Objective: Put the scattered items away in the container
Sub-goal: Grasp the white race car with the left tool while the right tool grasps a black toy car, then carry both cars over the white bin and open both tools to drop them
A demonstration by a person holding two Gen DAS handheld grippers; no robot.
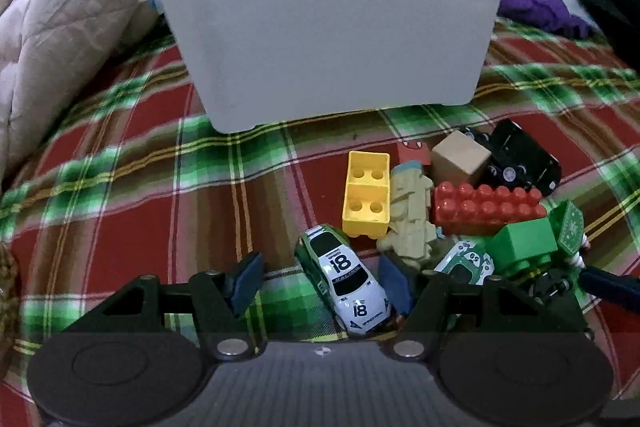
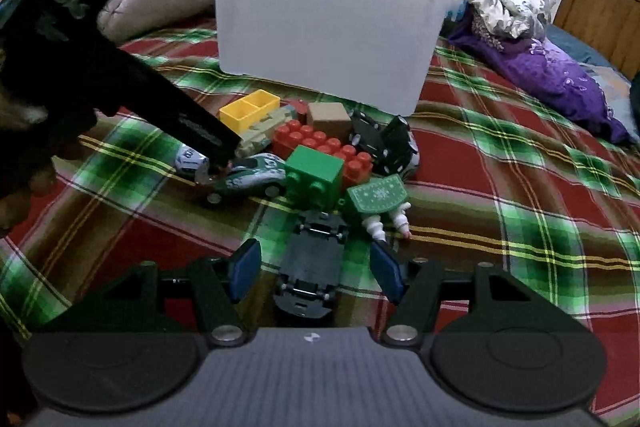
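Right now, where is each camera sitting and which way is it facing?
Left wrist: on the left gripper, angled down over the plaid bedspread; its open fingers straddle the number 18 car, white bin beyond.
Right wrist: on the right gripper, angled down; open fingers straddle an upturned black car. The left gripper's body crosses from upper left.
Shared: the bin, yellow brick, red brick, green block.

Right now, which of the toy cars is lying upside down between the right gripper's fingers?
The dark toy car with its black chassis and axles facing up. The white-and-green number 18 race car sits upright between the left gripper's fingers instead.
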